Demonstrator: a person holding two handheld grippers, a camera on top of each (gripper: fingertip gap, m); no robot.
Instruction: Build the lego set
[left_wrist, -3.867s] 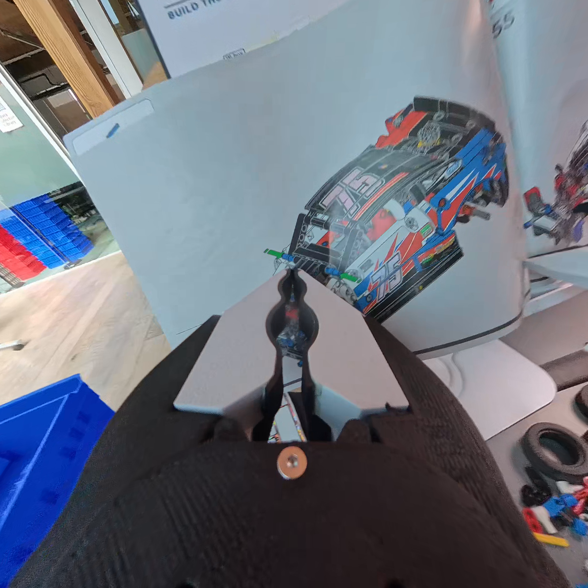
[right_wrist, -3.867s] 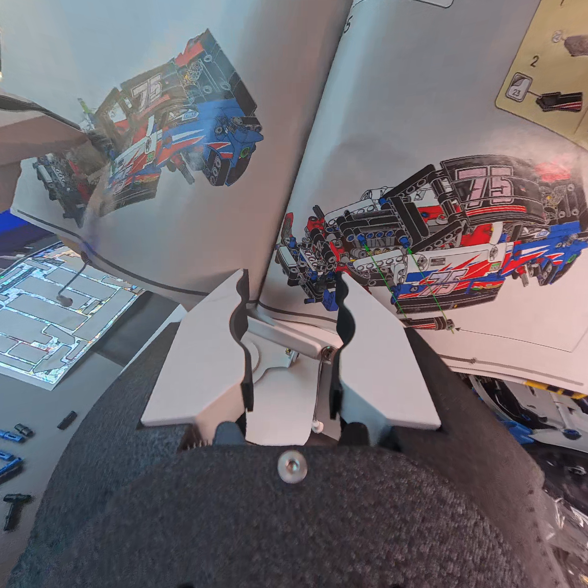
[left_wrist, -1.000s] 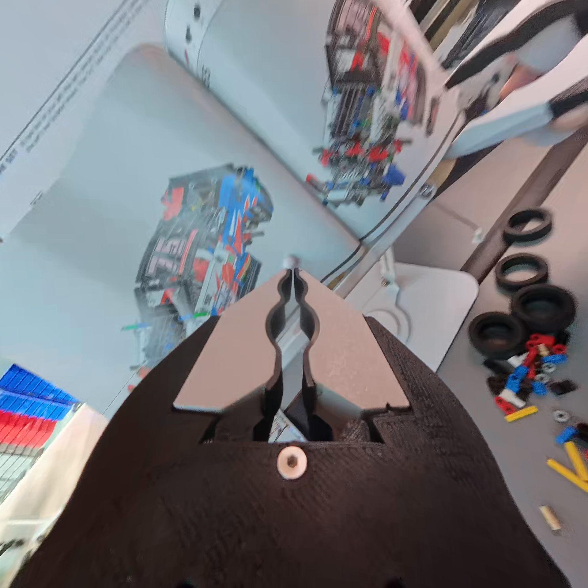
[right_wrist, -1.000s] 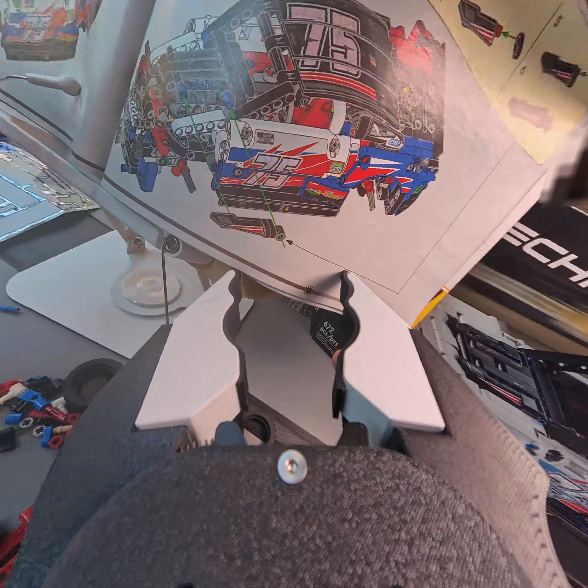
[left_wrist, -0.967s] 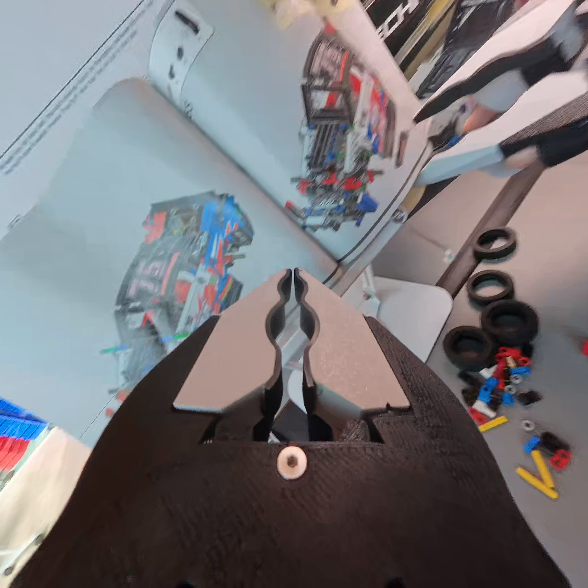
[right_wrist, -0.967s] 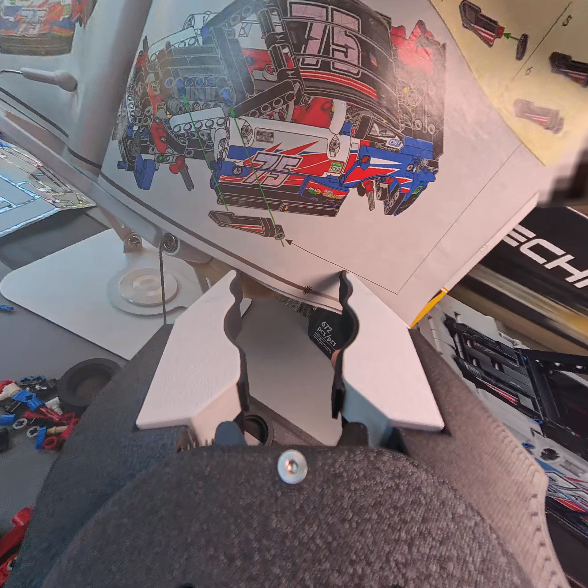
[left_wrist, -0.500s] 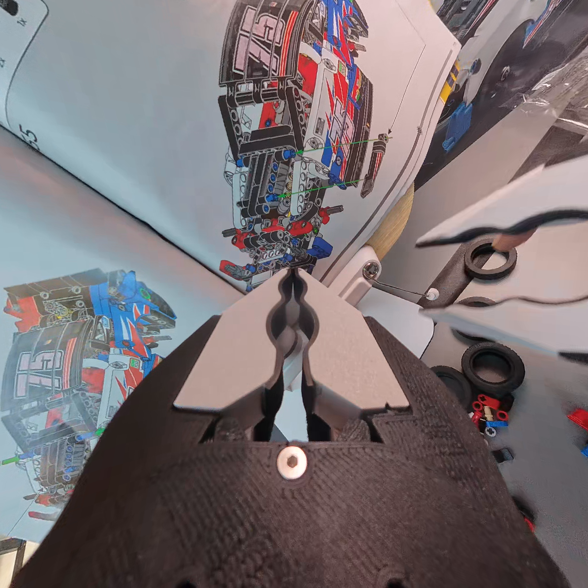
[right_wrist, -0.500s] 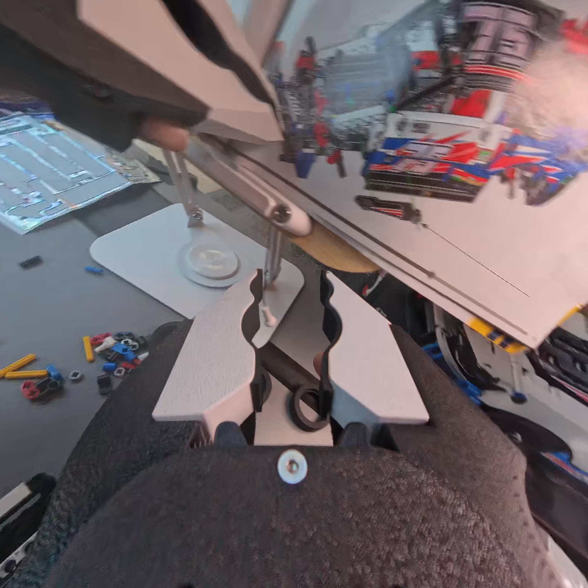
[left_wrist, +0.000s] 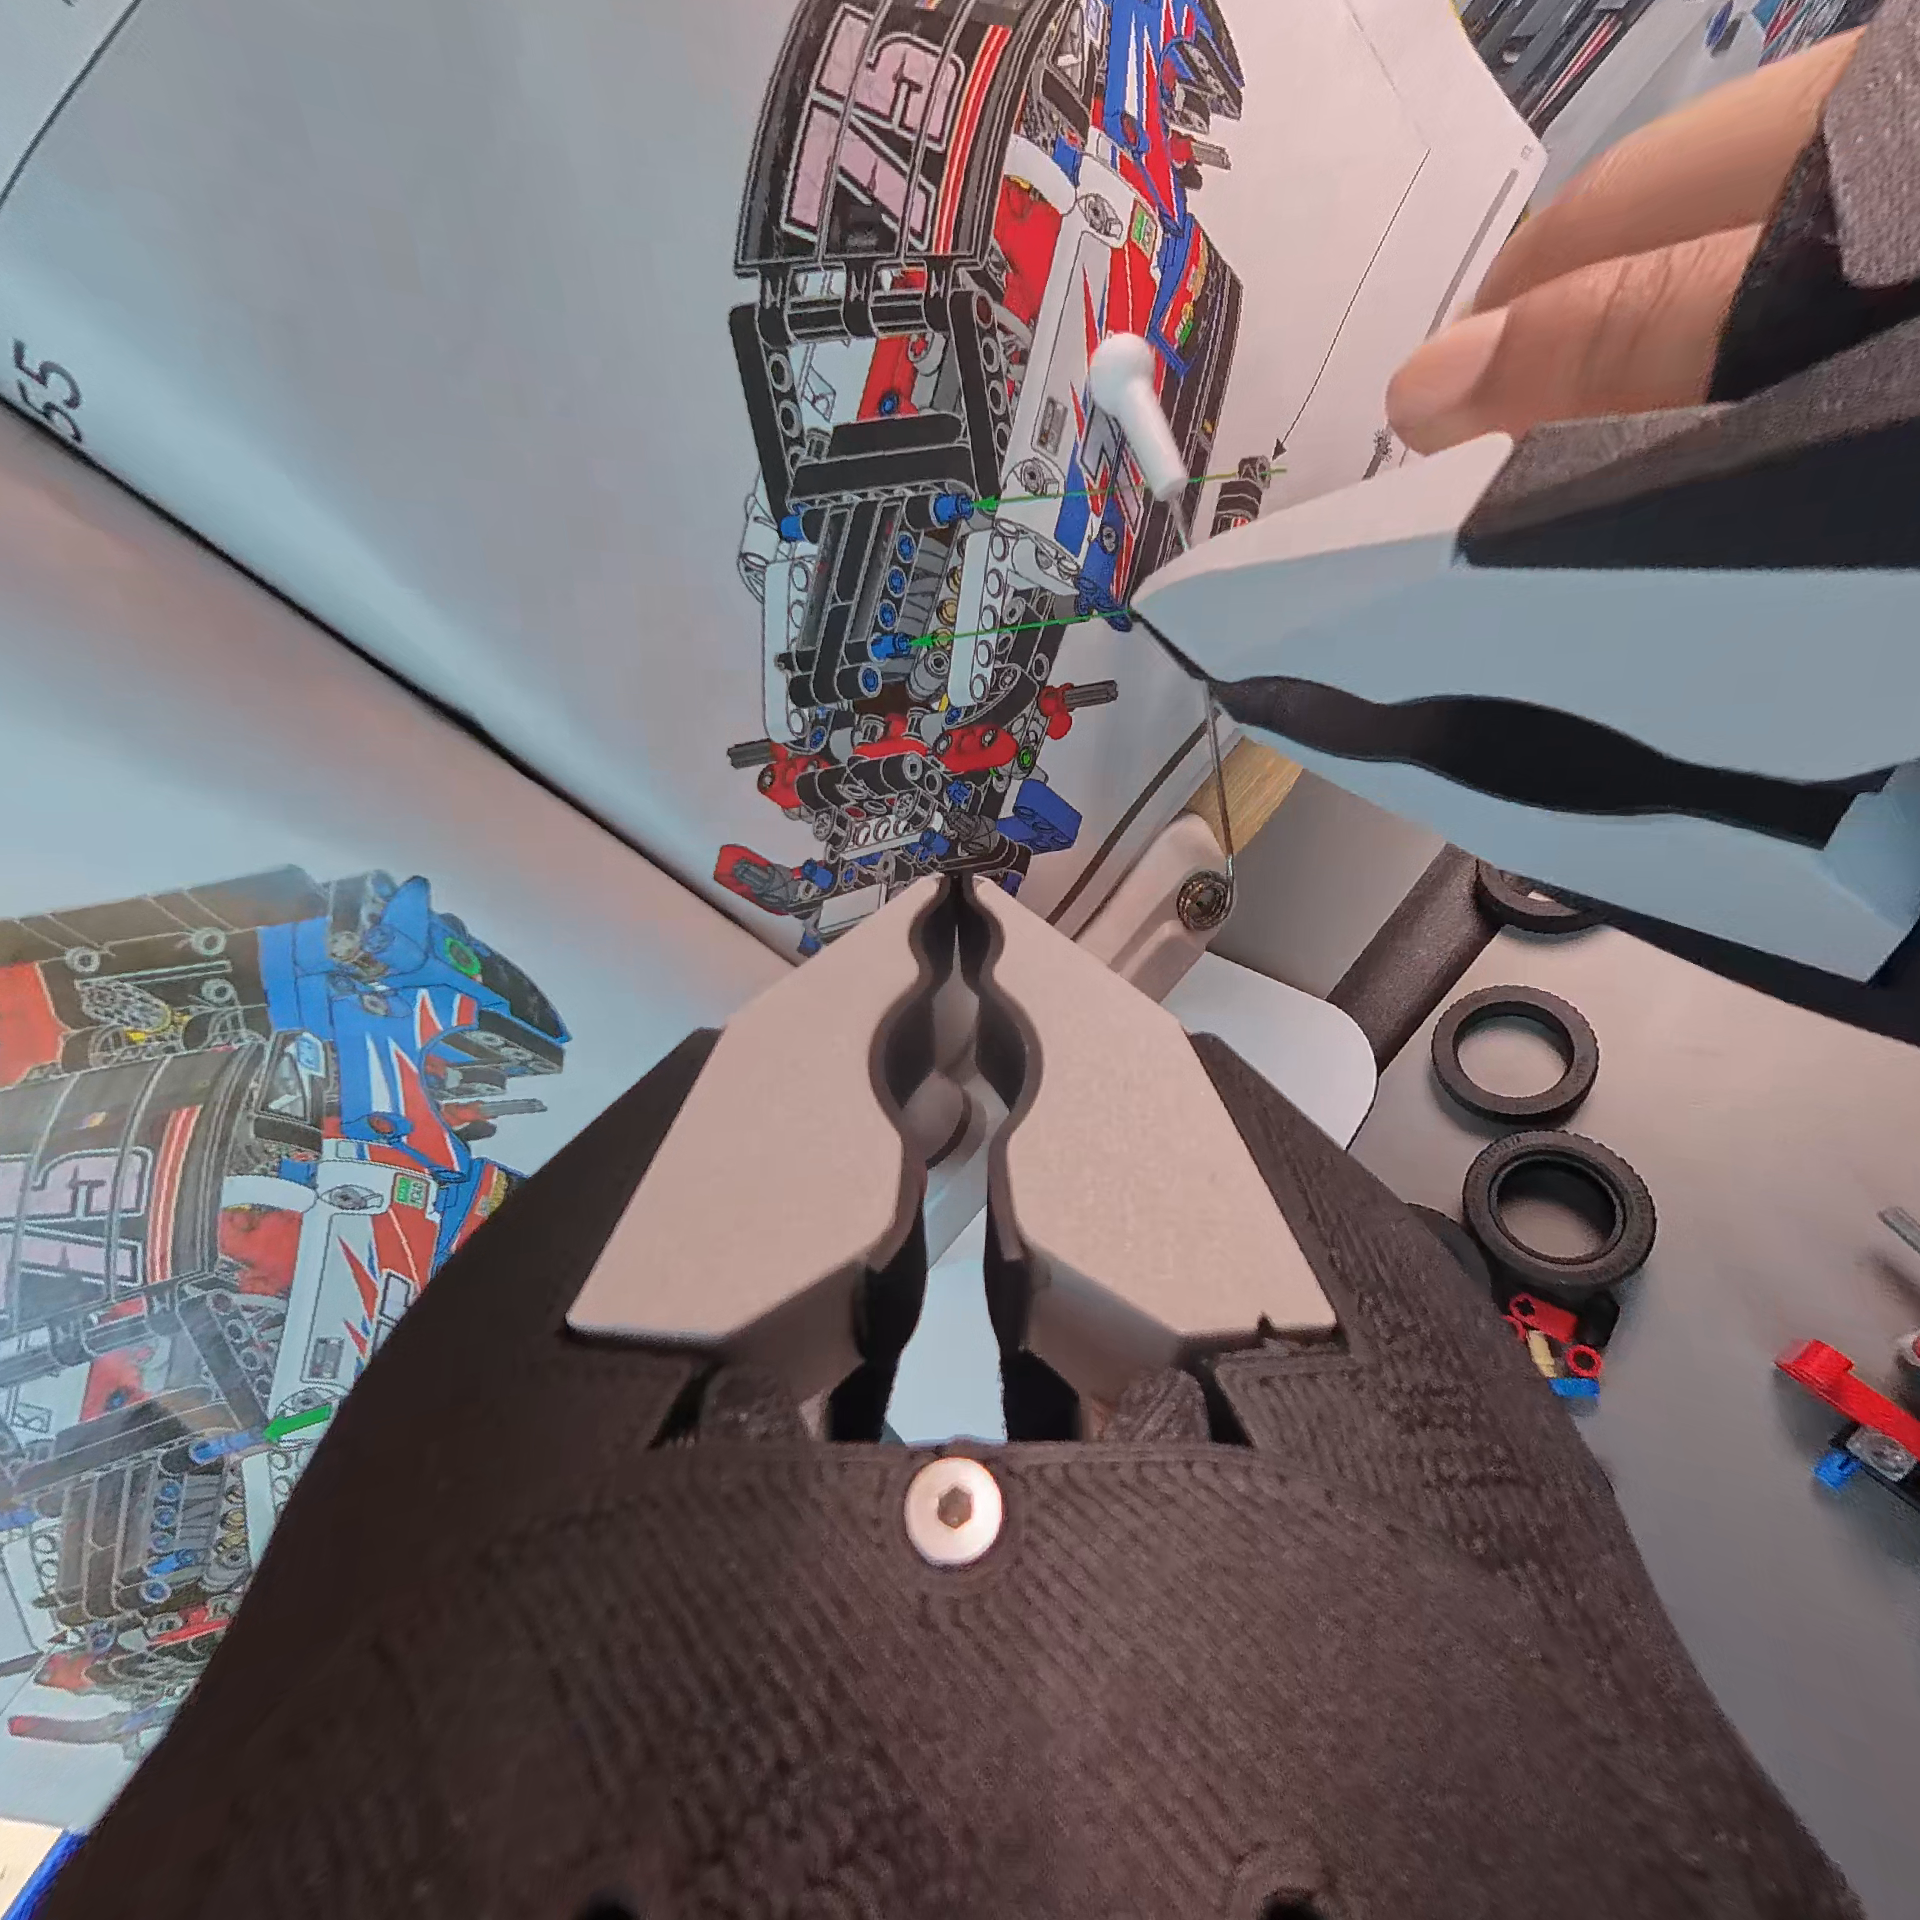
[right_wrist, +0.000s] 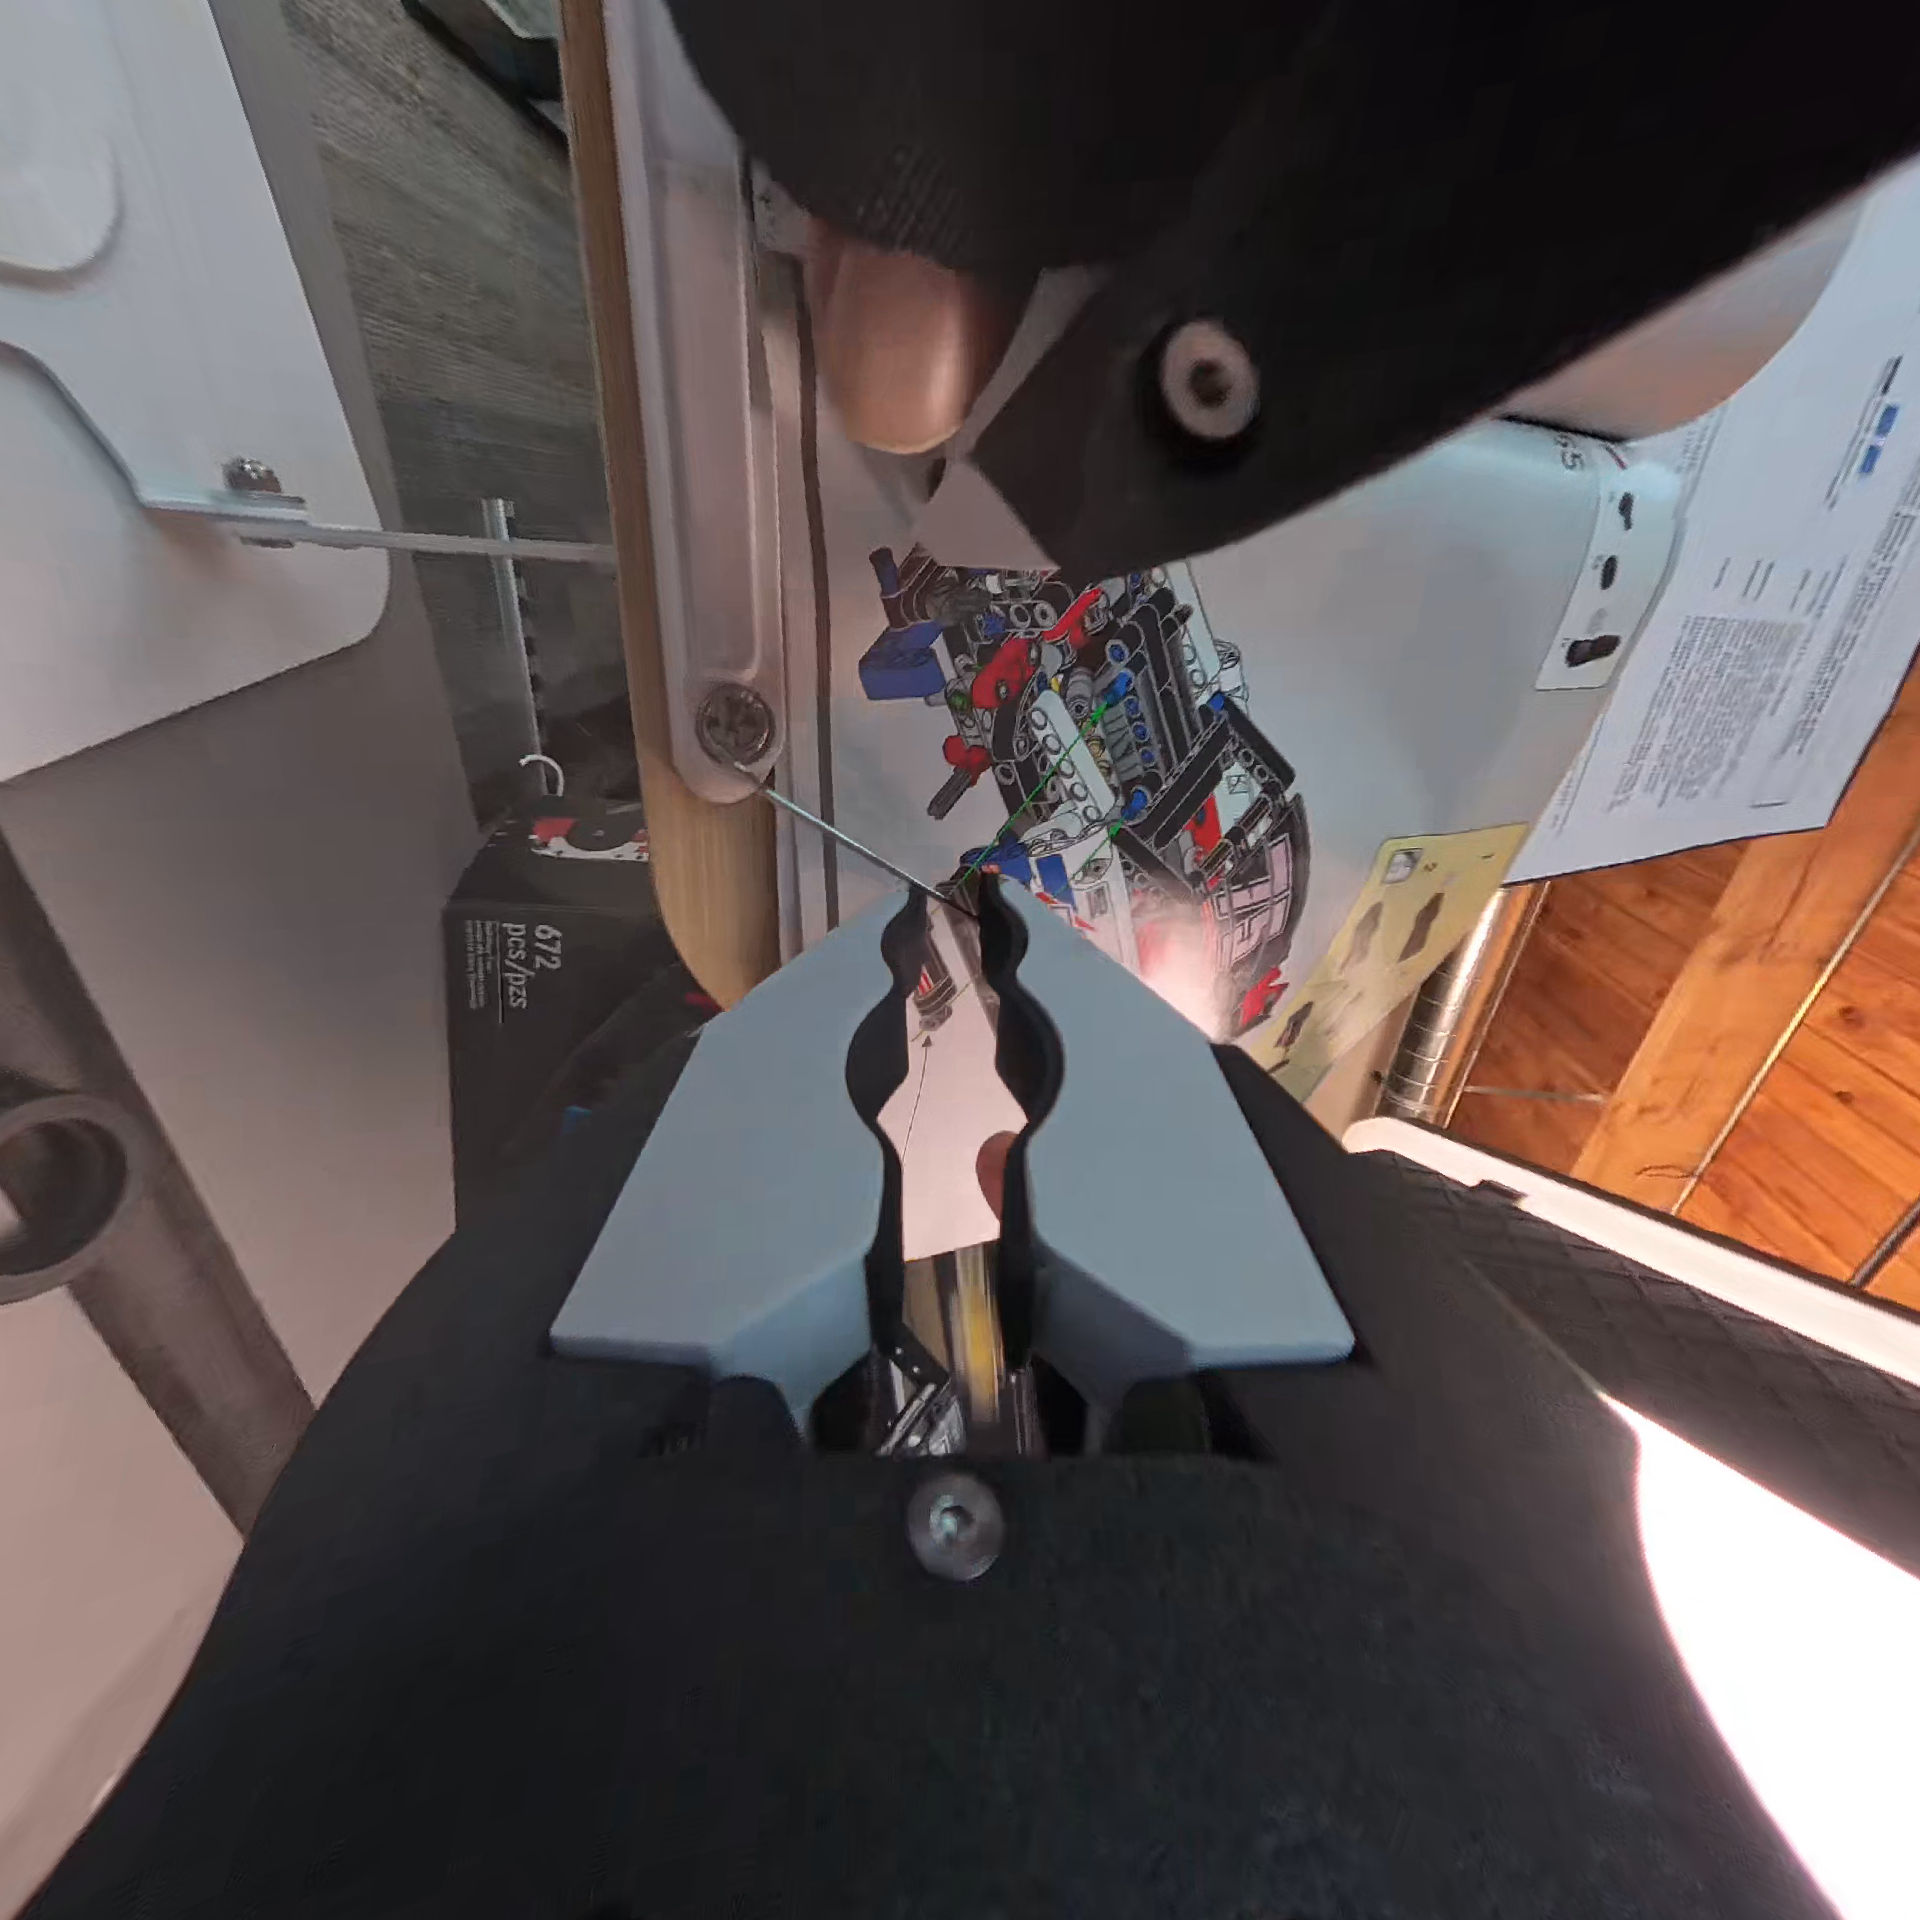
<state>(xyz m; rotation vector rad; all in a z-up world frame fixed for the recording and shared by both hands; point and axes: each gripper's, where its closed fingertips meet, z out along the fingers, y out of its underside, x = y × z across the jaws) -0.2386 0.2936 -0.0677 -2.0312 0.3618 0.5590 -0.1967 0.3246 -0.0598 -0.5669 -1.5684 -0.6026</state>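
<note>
The lego set's instruction booklet (left_wrist: 436, 436) stood open on its stand just beyond our left gripper (left_wrist: 958, 902), whose tips were pressed together on nothing. Our right gripper (right_wrist: 951, 902) had pinched the stand's thin page-holder wire (right_wrist: 831, 826). Black tyres (left_wrist: 1558, 1210) and small loose pieces (left_wrist: 1553, 1340) lay right.

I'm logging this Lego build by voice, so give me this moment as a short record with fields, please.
left gripper: shut, tips at the booklet's lower edge
right gripper: nearly shut around the stand's wire page clip
booklet: open on the stand, car drawings showing
clip tip: white, lying over the right page
tyres: loose on the grey table
small parts: by the tyres
</note>
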